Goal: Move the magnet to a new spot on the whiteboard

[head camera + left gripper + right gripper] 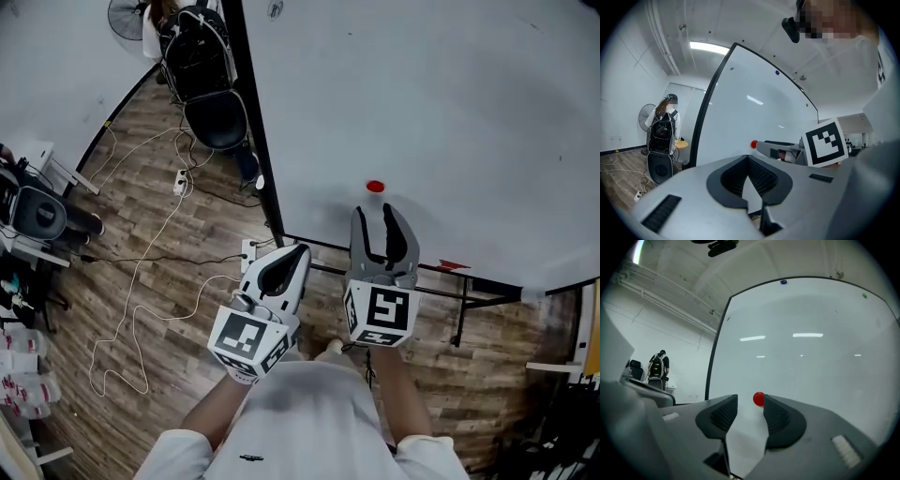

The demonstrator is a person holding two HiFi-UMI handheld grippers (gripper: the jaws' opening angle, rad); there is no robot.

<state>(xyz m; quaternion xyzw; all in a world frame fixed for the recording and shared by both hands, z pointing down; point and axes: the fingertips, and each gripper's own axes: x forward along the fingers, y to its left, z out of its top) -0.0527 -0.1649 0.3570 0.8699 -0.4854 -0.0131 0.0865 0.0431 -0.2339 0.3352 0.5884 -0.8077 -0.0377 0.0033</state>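
A small round red magnet (375, 187) sticks to the large whiteboard (431, 94), low on its face. My right gripper (377, 212) points straight at it, open, with its tips just short of the magnet. In the right gripper view the magnet (759, 399) sits on the board (811, 357) just beyond the gap between the pads, nearer the right-hand one, and nothing is pinched. My left gripper (299, 251) hangs back to the left, shut and empty. The left gripper view shows its pads meeting at the tip (748, 158), with the magnet (753, 144) and the right gripper (764, 146) beyond.
The board's black frame edge (253, 122) runs down the left, and its stand bar (459, 281) crosses the wood floor below. Left of the board are a black chair (214, 117), a fan (127, 14), a power strip (180, 181) and loose cables (141, 272). A person with a backpack (663, 126) stands far off.
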